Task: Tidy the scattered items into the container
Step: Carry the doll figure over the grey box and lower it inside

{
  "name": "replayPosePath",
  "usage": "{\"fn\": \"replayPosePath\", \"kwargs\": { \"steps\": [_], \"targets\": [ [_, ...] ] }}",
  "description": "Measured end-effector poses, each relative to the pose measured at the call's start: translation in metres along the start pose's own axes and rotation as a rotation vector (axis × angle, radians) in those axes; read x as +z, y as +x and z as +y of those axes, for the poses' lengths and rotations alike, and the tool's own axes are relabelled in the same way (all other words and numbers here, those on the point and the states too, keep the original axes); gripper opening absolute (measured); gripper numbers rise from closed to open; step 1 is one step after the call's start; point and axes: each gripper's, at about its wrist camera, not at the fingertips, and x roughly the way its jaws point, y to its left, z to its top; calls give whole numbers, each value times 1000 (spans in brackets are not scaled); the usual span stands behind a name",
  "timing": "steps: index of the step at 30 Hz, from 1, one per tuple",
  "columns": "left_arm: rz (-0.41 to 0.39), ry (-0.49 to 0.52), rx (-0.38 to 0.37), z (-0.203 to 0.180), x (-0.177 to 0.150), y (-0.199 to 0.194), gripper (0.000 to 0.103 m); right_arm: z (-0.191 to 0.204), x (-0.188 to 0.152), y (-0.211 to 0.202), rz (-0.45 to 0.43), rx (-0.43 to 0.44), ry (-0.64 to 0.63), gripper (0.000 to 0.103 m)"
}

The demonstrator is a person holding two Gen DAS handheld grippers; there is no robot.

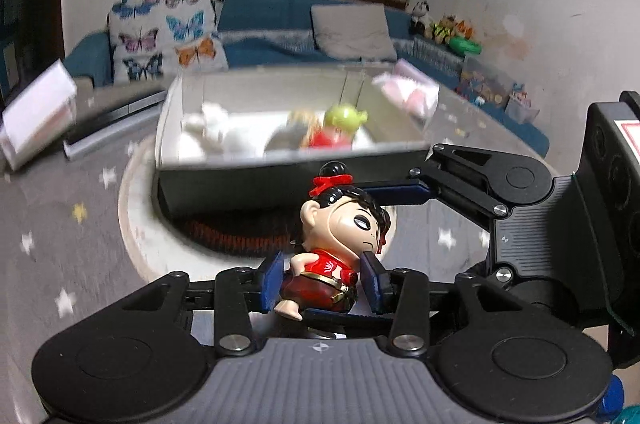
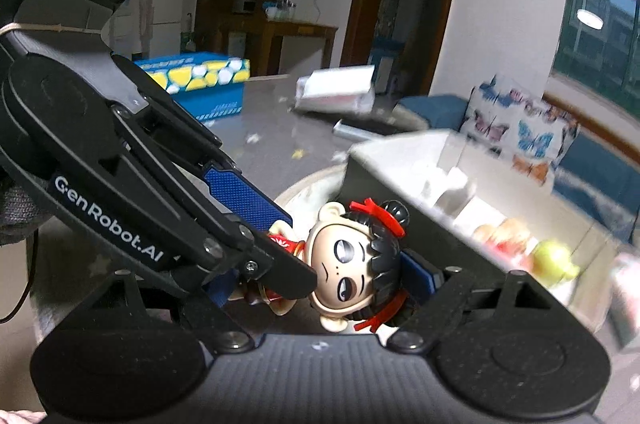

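The figurine (image 1: 332, 244), a black-haired doll with a red bow and a red top, sits between both pairs of fingers, outside the container (image 1: 280, 176) and just short of its near wall. We see the left gripper (image 1: 324, 276) pinching the doll's torso, one blue pad at its back and the other at its front. The right gripper (image 2: 320, 280) comes in from the side with its fingers spread wide around the doll's head. The black hair lies against one blue pad, but we cannot tell whether that pair actually presses on the doll.

Beyond the doll, the container is a pale open box that already holds a green-headed toy (image 1: 344, 118) and a white soft thing (image 1: 208, 132), both blurred. The box stands on a round pale mat (image 1: 136, 224), which lies on a grey surface dotted with stars. Farther back we see a butterfly cushion (image 1: 160, 32) on a blue sofa (image 1: 264, 8). In the right wrist view a blue and yellow carton (image 2: 200, 80) stands well apart.
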Motion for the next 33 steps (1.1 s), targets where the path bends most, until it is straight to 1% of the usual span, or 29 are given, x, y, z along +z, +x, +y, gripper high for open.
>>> {"fn": "replayPosePath", "kwargs": {
  "steps": [4,8,11,15,19,24,33],
  "targets": [
    [-64,42,15,-2,35,-4,45,-19,25,-6,-56,-51,-36,85],
    [-100,74,26,1,73,3,45,-43,51,0,-91,-99,-55,85],
    [-103,95,24,7,97,16,45,-62,62,9,-100,-115,-48,85],
    [-60,106,13,20,117,43,45,-86,66,30,-82,-113,-23,85],
    [-2,88,-10,36,124,71,45,-107,61,54,-40,-86,35,85],
    [56,62,-31,50,124,98,45,-126,51,79,10,-57,88,85],
    [119,5,-50,64,115,122,44,-138,37,107,95,-17,114,86]
  ]
}}
